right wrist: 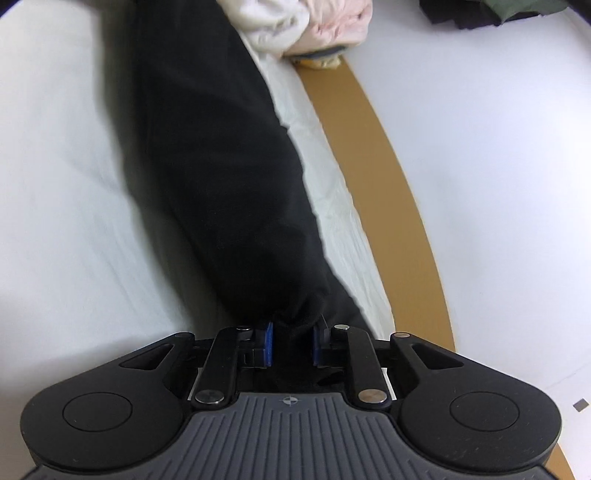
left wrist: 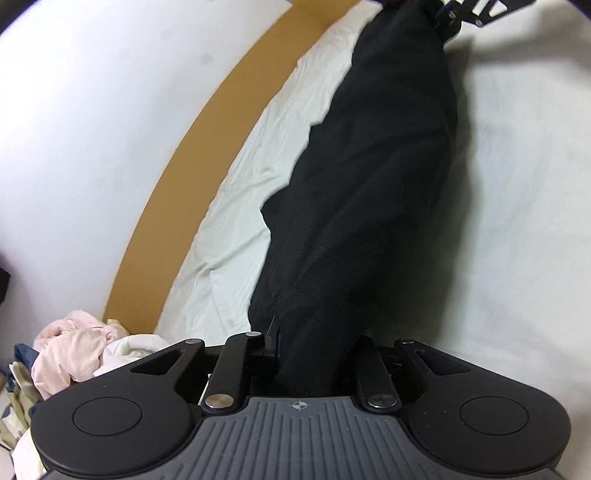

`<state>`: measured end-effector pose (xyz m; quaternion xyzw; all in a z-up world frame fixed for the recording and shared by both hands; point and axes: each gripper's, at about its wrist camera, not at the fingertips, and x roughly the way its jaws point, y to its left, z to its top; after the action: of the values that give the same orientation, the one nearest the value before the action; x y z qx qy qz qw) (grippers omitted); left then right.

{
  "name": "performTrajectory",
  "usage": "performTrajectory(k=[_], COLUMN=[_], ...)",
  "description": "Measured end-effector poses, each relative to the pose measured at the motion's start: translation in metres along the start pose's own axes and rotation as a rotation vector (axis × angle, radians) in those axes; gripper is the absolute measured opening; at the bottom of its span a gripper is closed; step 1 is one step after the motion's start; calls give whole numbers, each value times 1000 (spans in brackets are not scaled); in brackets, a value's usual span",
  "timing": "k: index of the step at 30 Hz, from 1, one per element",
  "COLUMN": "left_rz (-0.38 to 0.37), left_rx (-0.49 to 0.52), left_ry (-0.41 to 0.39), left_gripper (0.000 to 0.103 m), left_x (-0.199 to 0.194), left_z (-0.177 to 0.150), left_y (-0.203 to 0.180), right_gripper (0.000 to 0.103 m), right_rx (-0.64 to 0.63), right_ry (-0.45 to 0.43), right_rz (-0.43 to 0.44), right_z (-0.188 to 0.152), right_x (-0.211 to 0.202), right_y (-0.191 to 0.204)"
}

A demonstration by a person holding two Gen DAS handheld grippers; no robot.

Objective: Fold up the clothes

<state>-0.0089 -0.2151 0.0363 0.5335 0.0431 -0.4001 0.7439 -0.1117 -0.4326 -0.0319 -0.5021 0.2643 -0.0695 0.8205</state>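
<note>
A long black garment [left wrist: 369,184] hangs stretched over the white bed sheet [left wrist: 517,221], running between my two grippers. In the left wrist view my left gripper [left wrist: 310,347] is shut on its near end; cloth bunches between the fingers and hides the right one. At the top right of that view my right gripper [left wrist: 465,11] holds the far end. In the right wrist view the black garment [right wrist: 207,166] runs away from my right gripper [right wrist: 292,345], whose blue pads [right wrist: 268,347] pinch a gathered fold of it. The sheet [right wrist: 55,184] lies under it.
A pile of pink and white clothes [left wrist: 74,354] sits at the bed's end, also in the right wrist view as the pile [right wrist: 314,26]. A tan bed-frame strip [left wrist: 207,147] [right wrist: 388,184] borders the sheet. Dark clothes [right wrist: 480,14] lie beyond it.
</note>
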Motion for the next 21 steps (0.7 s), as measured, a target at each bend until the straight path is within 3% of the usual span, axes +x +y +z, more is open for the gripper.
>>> performTrajectory(k=[4,6,9,10,12,14,15,21], left_rz=[-73,-83,-65,-60,-45,-34,-32,-74], left_rx=[-38,-53,-36,-39,-79,-106,-106,-160], left_ry=[-33,-18,11,13,6,2,0,-4], left_gripper=[17,18,18,18,19,20,21,22], left_x=[-33,-40,-37,-35,-30,-29,-31,-29], left_z=[9,7,12,13,12,10,11,6], left_y=[15,16,-1,-7,-14,-16,-18,-6], right_gripper=[6,6,9,14,36,88,93,94], right_rx=[47,87,34,17,22,41,31,-40], right_ry=[-40,-26,7,19,40,35,21,39], right_rz=[-31,-30,25,44,71,53,41,36], right_z=[8,14,14,13,-4,-11,-15,-21], right_x=[-46,-63,-70,-73,-71,-71,-70,-36], right_y=[-22,-35,-25,-22,-18,-7,-1,13])
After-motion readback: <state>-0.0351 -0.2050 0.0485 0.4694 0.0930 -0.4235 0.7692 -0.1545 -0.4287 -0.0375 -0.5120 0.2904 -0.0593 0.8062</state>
